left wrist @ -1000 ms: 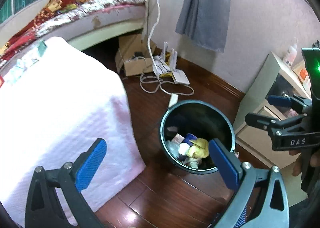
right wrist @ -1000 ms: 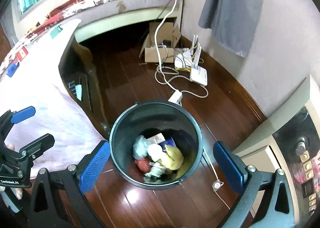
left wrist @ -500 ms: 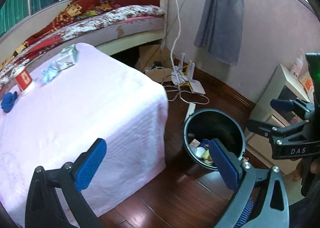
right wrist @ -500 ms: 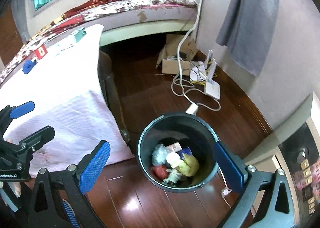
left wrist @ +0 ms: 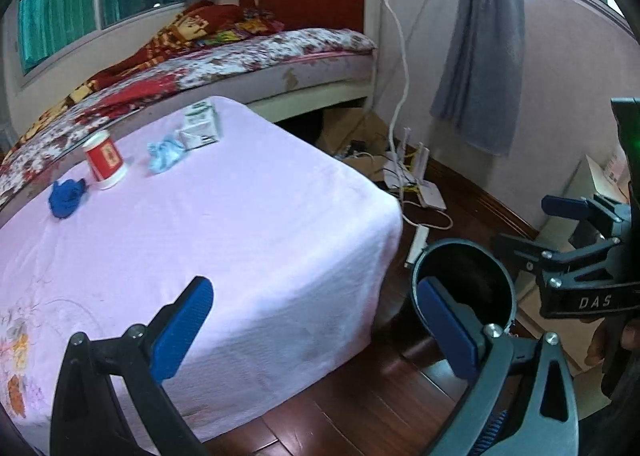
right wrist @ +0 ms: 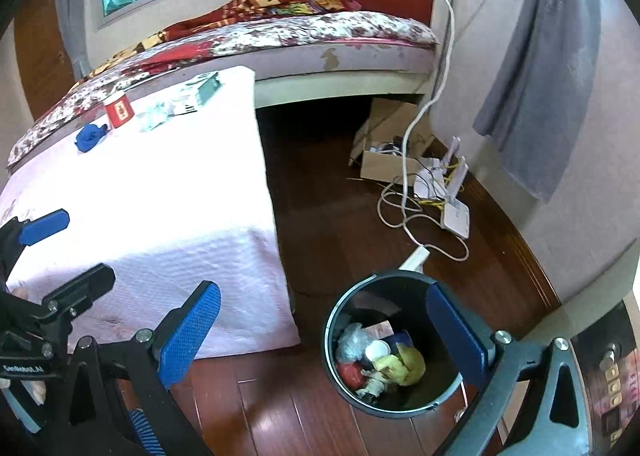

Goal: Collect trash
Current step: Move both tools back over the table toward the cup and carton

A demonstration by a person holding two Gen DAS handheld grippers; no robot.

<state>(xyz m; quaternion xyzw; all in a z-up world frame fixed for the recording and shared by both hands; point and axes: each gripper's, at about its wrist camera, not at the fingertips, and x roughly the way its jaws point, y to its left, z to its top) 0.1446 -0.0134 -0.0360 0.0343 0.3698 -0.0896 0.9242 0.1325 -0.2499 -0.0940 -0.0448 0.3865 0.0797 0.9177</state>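
Note:
My left gripper (left wrist: 316,324) is open and empty above the near corner of the pink-clothed table (left wrist: 248,240). Far back on the cloth lie a blue wad (left wrist: 66,196), a red paper cup (left wrist: 105,166), a pale blue crumpled wad (left wrist: 166,152) and a white-green carton (left wrist: 200,126). The black bin (right wrist: 329,330) stands on the floor right of the table and holds several pieces of trash, among them a yellow lump (right wrist: 404,362). My right gripper (right wrist: 322,332) is open and empty, above the floor between table and bin.
A bed (left wrist: 256,56) runs behind the table. A cardboard box (right wrist: 386,160), a router (right wrist: 456,216) and loose cables (right wrist: 404,212) lie on the wood floor by the wall. A low cabinet (left wrist: 588,184) stands right of the bin.
Both grippers have risen and tilted up from over the bin. The table top with its items has come into view, and the bin has slid low and to the right.

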